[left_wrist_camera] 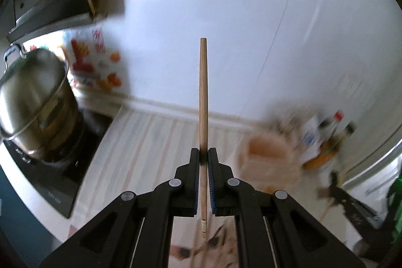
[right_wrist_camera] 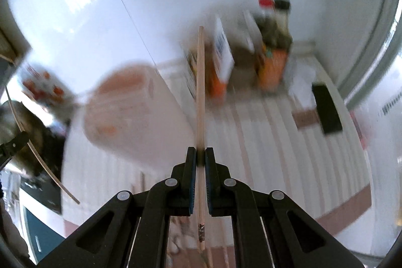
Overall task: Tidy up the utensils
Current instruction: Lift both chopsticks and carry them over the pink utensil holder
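- The left tool (left_wrist_camera: 203, 155) is clenched on a wooden chopstick (left_wrist_camera: 203, 97), both pads pressed against its sides
- That chopstick runs straight out along the fingers, its blunt end reaching far past the tips toward the white wall (left_wrist_camera: 238, 29), its other end sticking back behind the pads
- It is held in the air above the striped counter (left_wrist_camera: 150, 142), not touching it
- In the left wrist view, a steel pot (left_wrist_camera: 32, 97) with a lid stands on a black cooktop (left_wrist_camera: 62, 167) at the left, and a printed bag (left_wrist_camera: 93, 62) leans by the wall behind it
- A pale tub with an orange inside (left_wrist_camera: 266, 157) sits blurred at the right of that view, with bottles (left_wrist_camera: 331, 132) beyond it near the wall
- The right tool (right_wrist_camera: 200, 155) is clenched on a second, paler chopstick (right_wrist_camera: 201, 97), gripped the same way and pointing forward past the tips
- This one also hangs above the counter (right_wrist_camera: 276, 142), free of it
- In the right wrist view, the pale tub (right_wrist_camera: 130, 112) lies just left of the held stick, blurred by motion
- Bottles and cartons (right_wrist_camera: 271, 42) crowd the back of the counter, and a flat black object (right_wrist_camera: 326, 107) lies to the right
- At the far left edge of that view the left tool (right_wrist_camera: 12, 145) shows with its chopstick (right_wrist_camera: 37, 155)
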Motion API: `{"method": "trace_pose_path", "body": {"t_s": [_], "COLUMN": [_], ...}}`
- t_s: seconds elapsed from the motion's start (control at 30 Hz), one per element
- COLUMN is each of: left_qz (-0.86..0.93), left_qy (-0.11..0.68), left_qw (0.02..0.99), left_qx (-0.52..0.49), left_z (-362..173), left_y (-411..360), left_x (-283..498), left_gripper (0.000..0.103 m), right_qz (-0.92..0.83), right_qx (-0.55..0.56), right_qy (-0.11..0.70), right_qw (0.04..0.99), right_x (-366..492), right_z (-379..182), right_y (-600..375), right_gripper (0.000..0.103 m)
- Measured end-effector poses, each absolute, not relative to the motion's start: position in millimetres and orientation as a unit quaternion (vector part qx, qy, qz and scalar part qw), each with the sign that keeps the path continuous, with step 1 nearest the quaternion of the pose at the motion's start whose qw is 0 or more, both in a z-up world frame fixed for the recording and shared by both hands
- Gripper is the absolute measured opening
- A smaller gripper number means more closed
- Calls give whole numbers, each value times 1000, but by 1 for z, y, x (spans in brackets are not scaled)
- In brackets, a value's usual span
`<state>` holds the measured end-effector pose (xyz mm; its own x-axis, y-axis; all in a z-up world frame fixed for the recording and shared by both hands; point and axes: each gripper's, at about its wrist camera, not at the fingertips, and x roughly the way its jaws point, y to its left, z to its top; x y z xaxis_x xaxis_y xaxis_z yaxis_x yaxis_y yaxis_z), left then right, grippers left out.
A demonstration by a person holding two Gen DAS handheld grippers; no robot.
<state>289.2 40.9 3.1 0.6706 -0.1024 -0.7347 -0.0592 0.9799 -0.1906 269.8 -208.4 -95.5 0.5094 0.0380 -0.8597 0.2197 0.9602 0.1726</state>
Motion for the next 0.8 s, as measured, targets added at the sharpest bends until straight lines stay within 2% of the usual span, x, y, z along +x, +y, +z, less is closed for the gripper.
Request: {"method": "trace_pose_path", "body": {"t_s": [0.17,0.33,0.5,0.8], "left_qz": [-24,-36,-44,-40], "left_qy": [374,371,377,395], "left_qw": [917,912,905,906], "left_qx": [-134,-173,-194,-147], "left_z": [36,32,14,-22], "left_y": [30,20,5,-15], "left_x": [316,357,393,423], "left_gripper": [4,4,4,4], "right_qz": [-44,-36,-28,-25], "right_qx": [139,151,181,209], "right_qy": [434,398,377,369], "right_qw": [889,904,908,905], "right_x": [305,347,387,431], "right_z": [-41,-19,-25,-64], "right_y": [-204,-200,-199,-200], "right_gripper": [7,7,7,7]}}
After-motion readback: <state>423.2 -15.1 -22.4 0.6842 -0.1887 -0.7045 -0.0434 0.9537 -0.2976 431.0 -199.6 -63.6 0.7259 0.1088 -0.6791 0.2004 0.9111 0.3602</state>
